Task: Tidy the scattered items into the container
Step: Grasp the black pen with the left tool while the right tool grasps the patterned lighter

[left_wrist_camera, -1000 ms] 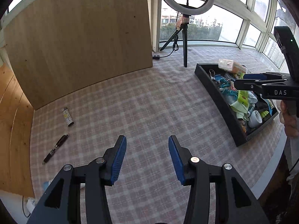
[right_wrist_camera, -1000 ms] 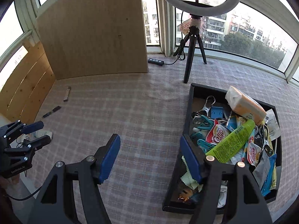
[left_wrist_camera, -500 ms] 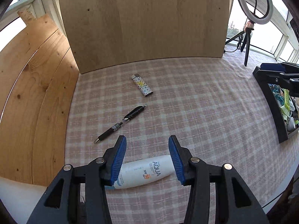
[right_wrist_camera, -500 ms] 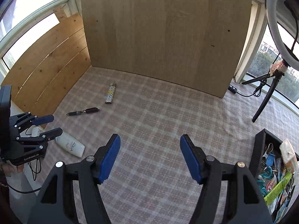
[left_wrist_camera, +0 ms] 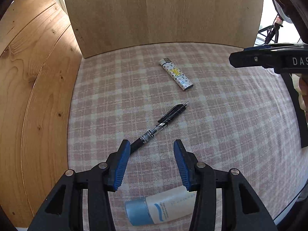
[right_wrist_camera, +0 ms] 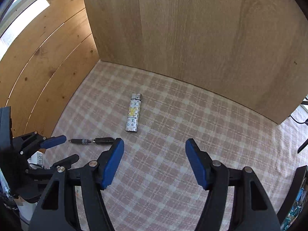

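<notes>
A black pen (left_wrist_camera: 161, 125) lies on the checked cloth just ahead of my open, empty left gripper (left_wrist_camera: 152, 150); its tip end is beside the left finger. A white tube with a blue cap (left_wrist_camera: 157, 209) lies under the left gripper. A patterned lighter (left_wrist_camera: 176, 74) lies farther off. In the right wrist view the lighter (right_wrist_camera: 133, 115) lies ahead of my open, empty right gripper (right_wrist_camera: 154, 154), with the pen (right_wrist_camera: 92, 140) to its left. The left gripper (right_wrist_camera: 55, 149) shows there at the left, over the pen's end.
A wooden board (right_wrist_camera: 192, 38) stands behind the cloth and wooden planks (left_wrist_camera: 28, 96) line the left side. The black container's edge (left_wrist_camera: 296, 104) shows at the right, and also in the right wrist view (right_wrist_camera: 296, 192). The right gripper (left_wrist_camera: 269, 59) shows at the upper right.
Both grippers have swung left, away from the container, and moved closer to the pen and lighter. The left gripper has passed forward over the white tube toward the pen. Both stay open.
</notes>
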Available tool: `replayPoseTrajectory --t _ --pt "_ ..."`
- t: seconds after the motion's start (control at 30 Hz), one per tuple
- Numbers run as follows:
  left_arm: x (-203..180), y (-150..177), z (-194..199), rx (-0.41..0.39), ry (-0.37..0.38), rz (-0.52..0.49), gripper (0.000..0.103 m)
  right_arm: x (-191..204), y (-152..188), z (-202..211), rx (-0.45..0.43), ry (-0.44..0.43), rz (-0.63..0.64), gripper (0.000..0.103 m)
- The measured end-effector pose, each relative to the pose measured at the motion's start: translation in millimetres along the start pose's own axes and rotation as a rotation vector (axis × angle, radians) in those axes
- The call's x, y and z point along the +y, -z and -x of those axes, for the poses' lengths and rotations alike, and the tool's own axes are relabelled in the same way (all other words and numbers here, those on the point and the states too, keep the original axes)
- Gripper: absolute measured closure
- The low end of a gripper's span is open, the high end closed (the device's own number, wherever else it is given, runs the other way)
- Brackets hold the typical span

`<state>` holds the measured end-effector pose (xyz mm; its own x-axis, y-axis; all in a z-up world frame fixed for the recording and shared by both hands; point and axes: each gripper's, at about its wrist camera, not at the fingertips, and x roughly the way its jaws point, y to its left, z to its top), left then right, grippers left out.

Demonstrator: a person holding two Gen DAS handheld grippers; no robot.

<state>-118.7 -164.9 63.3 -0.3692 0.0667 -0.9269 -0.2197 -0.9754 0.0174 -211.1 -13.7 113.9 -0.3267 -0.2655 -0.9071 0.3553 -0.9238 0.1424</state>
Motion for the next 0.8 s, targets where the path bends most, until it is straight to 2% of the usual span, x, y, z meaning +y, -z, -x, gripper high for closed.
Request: replayPoseTrajectory --t 0.3,0.6,0.7,0.8 --pt "-4.5 -0.2 -28.7 0.054 0.014 -0.029 0.059 13.6 -33.9 -67.4 0.090 -0.009 -0.029 0.041" --pt "-12.7 4.0 -40.4 0.065 0.011 -0.020 0.063 27.5 -41.0 -102.4 0.143 -0.012 -0.030 0.058" --pt "-17.4 5.5 -39.8 0.063 0.016 -0.012 0.069 36.1 -43.2 -105.5 0.132 0.021 0.006 0.060" --pt "-21.8 7.2 -39.1 0.063 0.009 0.007 0.075 43.5 -41.1 -106.1 0.126 0.085 0.057 0.073"
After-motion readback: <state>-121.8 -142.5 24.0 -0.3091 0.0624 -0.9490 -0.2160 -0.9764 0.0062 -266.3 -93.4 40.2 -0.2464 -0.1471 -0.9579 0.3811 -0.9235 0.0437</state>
